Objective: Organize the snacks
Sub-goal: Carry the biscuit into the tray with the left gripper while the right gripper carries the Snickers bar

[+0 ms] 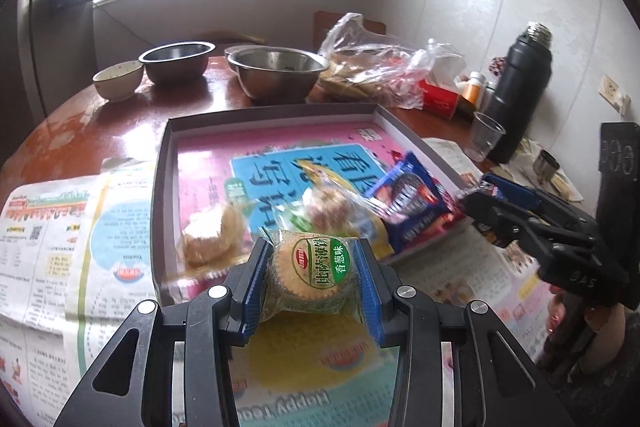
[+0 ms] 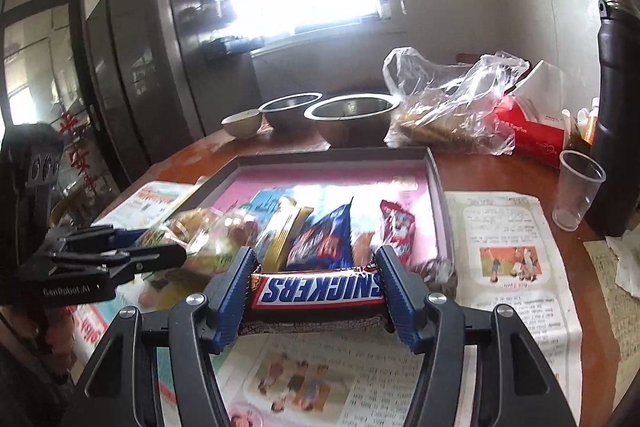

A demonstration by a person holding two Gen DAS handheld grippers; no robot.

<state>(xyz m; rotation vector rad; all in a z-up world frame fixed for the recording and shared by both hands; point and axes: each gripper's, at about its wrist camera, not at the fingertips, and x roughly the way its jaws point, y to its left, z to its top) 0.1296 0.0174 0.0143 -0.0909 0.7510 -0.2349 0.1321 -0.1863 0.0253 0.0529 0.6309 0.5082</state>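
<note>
My left gripper (image 1: 314,277) is shut on a small round cracker pack (image 1: 310,275) with a green label, held above the near edge of a shallow box tray (image 1: 280,113). My right gripper (image 2: 316,293) is shut on a Snickers bar (image 2: 318,293), gripped by its two ends just in front of the same box tray (image 2: 332,157). Inside the tray lie several wrapped snacks: a blue packet (image 1: 412,203), a clear-wrapped bun (image 1: 208,233), a gold-edged packet (image 2: 282,231). The right gripper (image 1: 500,211) shows at the right of the left wrist view; the left gripper (image 2: 132,247) shows at the left of the right wrist view.
Newspapers (image 1: 60,239) cover the round wooden table (image 1: 100,123) around the tray. Behind it stand two steel bowls (image 1: 276,71), a small ceramic bowl (image 1: 118,79), a clear plastic bag (image 2: 452,103), a red tissue box (image 2: 532,135), a plastic cup (image 2: 576,189) and a black flask (image 1: 516,91).
</note>
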